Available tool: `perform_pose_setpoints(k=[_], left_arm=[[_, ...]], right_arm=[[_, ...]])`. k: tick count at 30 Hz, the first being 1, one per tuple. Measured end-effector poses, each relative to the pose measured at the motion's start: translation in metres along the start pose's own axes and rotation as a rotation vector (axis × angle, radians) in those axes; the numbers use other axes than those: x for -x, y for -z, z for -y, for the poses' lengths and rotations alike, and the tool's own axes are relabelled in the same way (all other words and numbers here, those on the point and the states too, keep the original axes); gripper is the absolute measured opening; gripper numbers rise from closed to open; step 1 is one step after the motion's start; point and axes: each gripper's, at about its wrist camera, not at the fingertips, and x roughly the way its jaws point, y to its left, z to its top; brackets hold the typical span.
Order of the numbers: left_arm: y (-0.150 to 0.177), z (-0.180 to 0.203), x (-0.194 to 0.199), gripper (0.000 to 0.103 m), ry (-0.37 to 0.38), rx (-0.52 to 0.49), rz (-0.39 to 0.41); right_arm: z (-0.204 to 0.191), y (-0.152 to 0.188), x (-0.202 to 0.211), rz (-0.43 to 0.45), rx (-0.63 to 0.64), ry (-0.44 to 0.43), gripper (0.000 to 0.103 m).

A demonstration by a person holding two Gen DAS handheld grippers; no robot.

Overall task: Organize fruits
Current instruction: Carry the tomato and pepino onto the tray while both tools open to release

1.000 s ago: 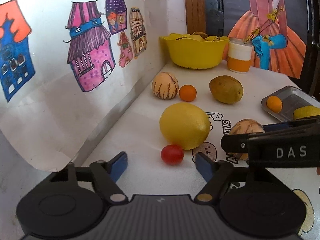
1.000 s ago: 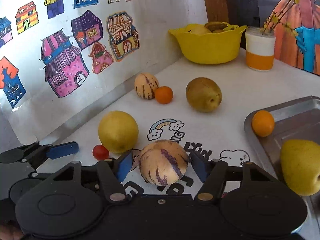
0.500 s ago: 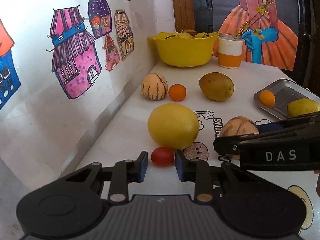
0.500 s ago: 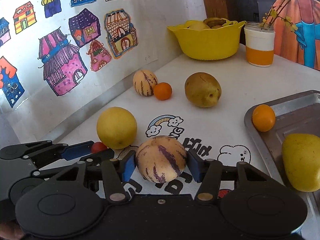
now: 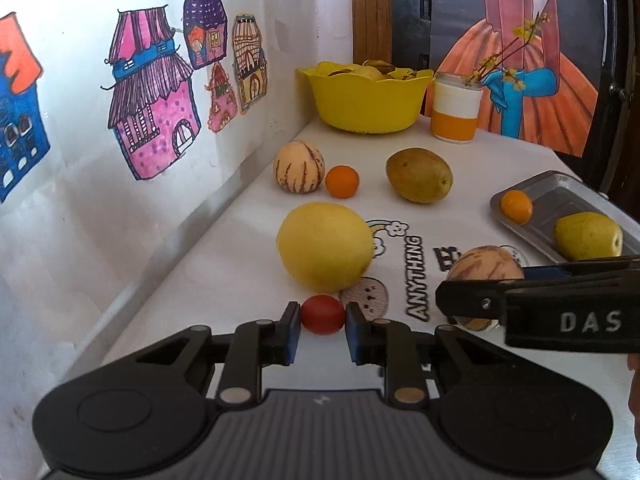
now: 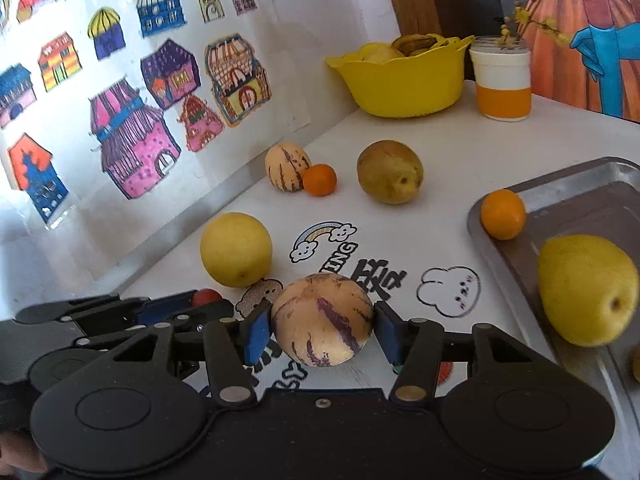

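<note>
Tray (image 6: pixel 576 184) holds orange (image 6: pixel 503 214) and pear (image 6: pixel 586 290); claws clamp tomato (image 5: pixel 322 314), melon (image 6: pixel 322 319).

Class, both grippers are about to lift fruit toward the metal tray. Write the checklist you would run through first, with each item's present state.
1. Left gripper pads touch the small red tomato: ok.
2. Right gripper pads touch the striped cream melon: ok.
3. Grip firm enough to lift: cannot tell.
4. Bare space on the metal tray: ok.
5. Large yellow round fruit clear of the tomato: cannot tell.
</note>
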Motion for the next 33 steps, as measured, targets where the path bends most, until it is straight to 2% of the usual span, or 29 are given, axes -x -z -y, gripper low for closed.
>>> perform_pose_setpoints(k=[6, 11, 16, 19, 21, 24, 33], left_arm=[[-0.002, 0.022, 0.010, 0.026, 0.038, 0.009, 0.010], [-0.012, 0.055, 0.013, 0.026, 0.113, -0.006, 0.042], [-0.018, 0.093, 0.014, 0.026, 0.201, -0.027, 0.047], [-0.018, 0.119, 0.016, 0.026, 0.244, -0.056, 0.050], [-0.017, 0.135, 0.019, 0.026, 0.272, -0.072, 0.050], [-0.015, 0.155, 0.020, 0.026, 0.308, -0.089, 0.040], [-0.003, 0.194, 0.021, 0.026, 0.350, -0.159, 0.001]], right_arm=[[0.014, 0.000, 0.039, 0.070, -0.016, -0.008, 0.056], [0.042, -0.002, 0.073, 0.137, -0.065, 0.025, 0.056], [0.080, 0.000, 0.106, 0.207, -0.107, 0.107, 0.056], [0.100, 0.006, 0.124, 0.236, -0.102, 0.190, 0.056], [0.112, 0.012, 0.130, 0.242, -0.094, 0.254, 0.056], [0.131, 0.022, 0.137, 0.234, -0.125, 0.299, 0.056], [0.155, 0.043, 0.138, 0.199, -0.178, 0.323, 0.056]])
